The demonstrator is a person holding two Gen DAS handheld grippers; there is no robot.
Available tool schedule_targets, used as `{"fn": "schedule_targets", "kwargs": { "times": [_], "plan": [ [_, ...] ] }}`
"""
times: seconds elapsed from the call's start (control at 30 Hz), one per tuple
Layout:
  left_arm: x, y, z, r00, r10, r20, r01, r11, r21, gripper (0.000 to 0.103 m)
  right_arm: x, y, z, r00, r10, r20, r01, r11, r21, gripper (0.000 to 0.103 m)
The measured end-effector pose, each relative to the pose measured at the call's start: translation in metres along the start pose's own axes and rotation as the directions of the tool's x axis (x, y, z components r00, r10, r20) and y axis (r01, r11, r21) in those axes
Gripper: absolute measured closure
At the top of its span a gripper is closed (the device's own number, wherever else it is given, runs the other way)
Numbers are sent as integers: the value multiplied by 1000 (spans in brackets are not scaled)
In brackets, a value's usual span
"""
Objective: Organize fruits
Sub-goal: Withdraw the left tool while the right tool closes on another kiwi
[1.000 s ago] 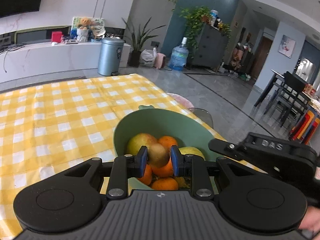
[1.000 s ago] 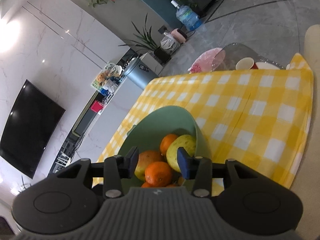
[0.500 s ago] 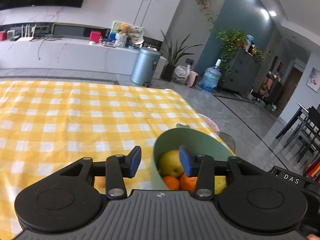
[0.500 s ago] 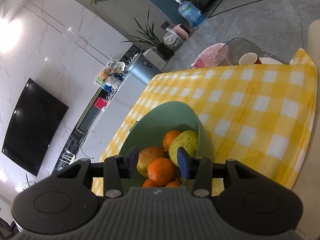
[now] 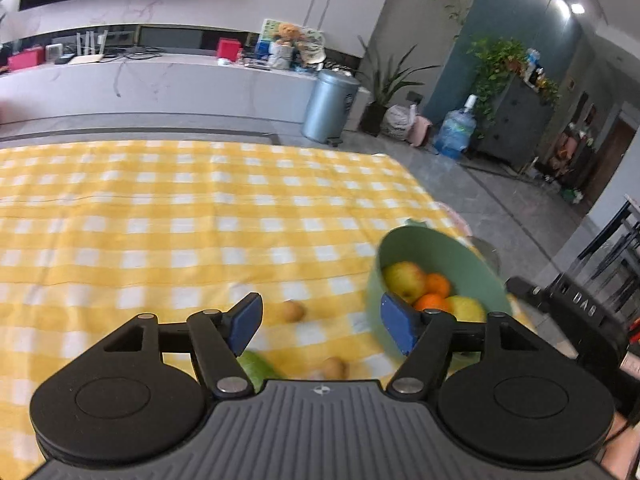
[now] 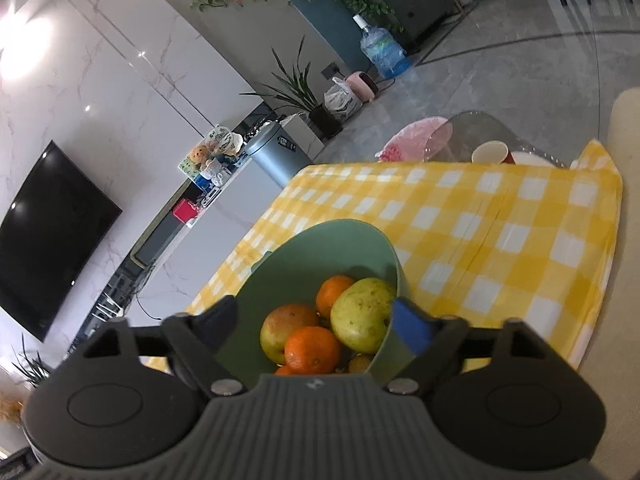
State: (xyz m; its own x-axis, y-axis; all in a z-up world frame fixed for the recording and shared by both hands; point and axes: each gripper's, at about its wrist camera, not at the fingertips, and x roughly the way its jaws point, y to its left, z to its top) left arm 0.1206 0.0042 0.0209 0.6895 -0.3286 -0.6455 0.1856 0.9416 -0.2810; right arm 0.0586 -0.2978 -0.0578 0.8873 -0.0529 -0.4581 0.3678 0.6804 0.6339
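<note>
Fingers (image 5: 245,322) of the left gripper (image 5: 322,326) are seen spread apart and opening further, with nothing clamped between them; only the yellow checked cloth (image 5: 160,216) of the counter is framed in the gap. A green fruit (image 5: 256,368) is partly hidden just beside the left finger, and two small brown fruits (image 5: 294,311) are seen lying loose on the cloth between the fingers, one nearer the gripper body than the other. To the right, a green bowl (image 5: 440,240) is set near the counter's edge, and its near wall is overlapped by the right finger in this view. An apple (image 5: 404,280), oranges (image 5: 438,283) and a yellow-green fruit are held in it. In the right wrist view, the right gripper (image 6: 316,320) is shown with its fingers (image 6: 412,330) wide and opening, standing on either side of the bowl (image 6: 320,240) without pressing on it. The fruits are seen piled inside: a reddish-yellow apple (image 6: 286,332) at left, an orange (image 6: 312,350) in front, another orange (image 6: 334,294) behind, and a yellow-green pear (image 6: 362,314) at right. Whether the right finger touches the bowl's outer wall cannot be told.
</note>
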Motion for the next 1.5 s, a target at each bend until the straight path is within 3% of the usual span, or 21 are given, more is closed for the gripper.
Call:
{"fn": "schedule_targets", "kwargs": {
  "times": [0.1,0.27,0.53,0.8,0.93,1.07,1.17,1.4,1.5],
  "plan": [
    [-11,12,-5,999,31,-16,-31,1000,-3,23,-1,5,-1,1000,2,2,-2,999,-37,11],
    [-22,33,-17,998,58,-41,-58,998,-9,23,-2,16,-6,999,33,-17,-34,995,-90,8],
    [-27,68,-31,998,56,-22,-58,995,-86,23,-6,46,-25,982,162,-100,-179,963,-199,10],
    [-22,98,-41,998,63,22,-59,988,-139,23,-2,82,-58,963,178,-201,-245,889,-388,53],
    [-16,100,-44,999,44,23,-41,990,-134,23,9,87,-65,951,136,-278,-244,883,-401,67],
    [-7,95,-48,999,34,7,-33,994,-106,23,28,90,-76,927,42,-374,-214,876,-433,94],
    [1,91,-52,999,29,-14,-30,996,-87,23,47,85,-83,898,-32,-438,-161,904,-396,94],
    [14,85,-58,996,48,-72,-51,998,-39,23,72,85,-90,870,-69,-488,-124,927,-353,87],
    [14,84,-60,996,40,-78,-42,999,-33,23,80,87,-93,869,-90,-487,-99,931,-350,87]
  ]
}}
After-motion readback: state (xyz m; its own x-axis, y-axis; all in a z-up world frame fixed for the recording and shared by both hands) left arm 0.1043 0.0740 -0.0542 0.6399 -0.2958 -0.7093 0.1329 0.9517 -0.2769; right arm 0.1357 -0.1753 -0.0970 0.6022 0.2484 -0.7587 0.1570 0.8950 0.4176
